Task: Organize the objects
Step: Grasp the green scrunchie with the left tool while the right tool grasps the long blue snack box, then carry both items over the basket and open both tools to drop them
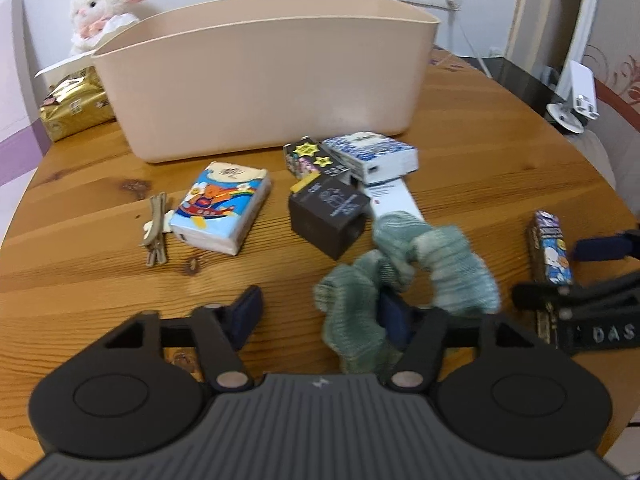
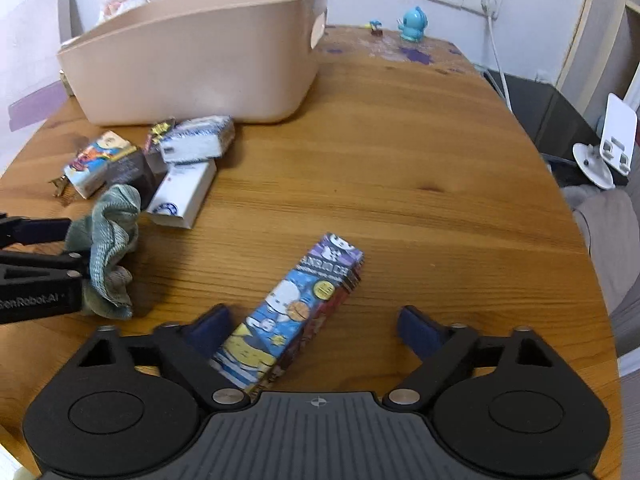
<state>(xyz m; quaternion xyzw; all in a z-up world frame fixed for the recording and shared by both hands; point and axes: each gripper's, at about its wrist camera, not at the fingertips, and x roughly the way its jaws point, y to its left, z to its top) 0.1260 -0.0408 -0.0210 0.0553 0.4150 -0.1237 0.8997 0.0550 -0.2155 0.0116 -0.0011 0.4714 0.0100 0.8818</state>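
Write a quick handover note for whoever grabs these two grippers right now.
Left gripper: open, green scrunchie draped over its right finger, not clamped.
Right gripper: open, straddling the long cartoon box, not gripped.
Beige bin: upright at the back of the table; its inside is not visible.
Still on the table: tissue pack, dark cube box, blue-white box, starred box, white box, hair clips.
Left: everything above likely goes into the bin.
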